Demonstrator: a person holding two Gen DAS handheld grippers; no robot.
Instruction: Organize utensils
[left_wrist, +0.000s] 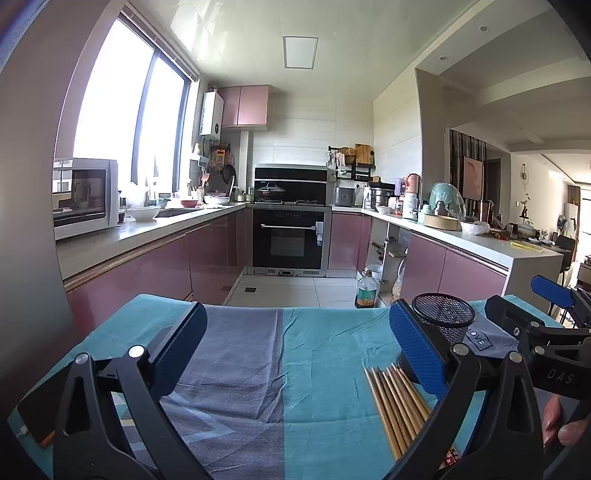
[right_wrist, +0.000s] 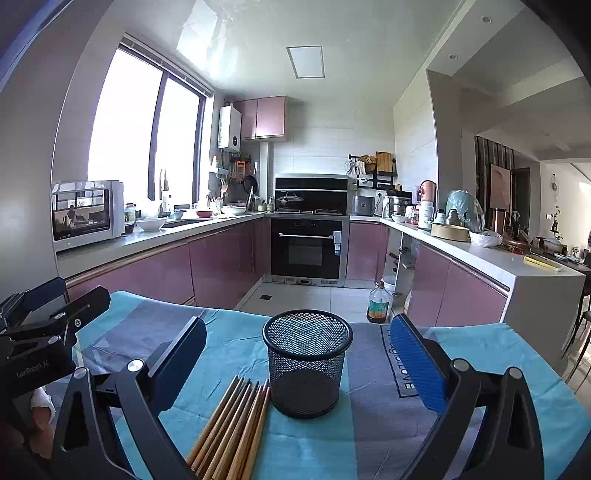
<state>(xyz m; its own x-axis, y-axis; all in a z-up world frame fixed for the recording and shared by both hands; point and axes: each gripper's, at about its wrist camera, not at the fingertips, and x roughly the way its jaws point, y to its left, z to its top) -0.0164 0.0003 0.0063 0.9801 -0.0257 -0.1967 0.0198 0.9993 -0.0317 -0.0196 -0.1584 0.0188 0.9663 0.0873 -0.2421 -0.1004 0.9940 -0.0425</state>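
Several wooden chopsticks (right_wrist: 232, 432) lie bundled on a teal and grey cloth (right_wrist: 207, 354), just left of an upright black mesh cup (right_wrist: 306, 362) that looks empty. My right gripper (right_wrist: 299, 354) stands open, with the cup between and beyond its fingers and nothing touching the pads. In the left wrist view the chopsticks (left_wrist: 395, 402) lie at the lower right, and the mesh cup (left_wrist: 443, 321) stands behind the right finger. My left gripper (left_wrist: 299, 343) is open over bare cloth (left_wrist: 258, 369), holding nothing. The right gripper body (left_wrist: 546, 332) shows at the far right.
The table's far edge faces a kitchen floor with an oil bottle (right_wrist: 378, 302) on it. Pink cabinets, an oven (right_wrist: 308, 247) and crowded counters lie beyond. The left gripper body (right_wrist: 40, 332) shows at the left edge, and a fingertip (left_wrist: 572, 432) at the lower right.
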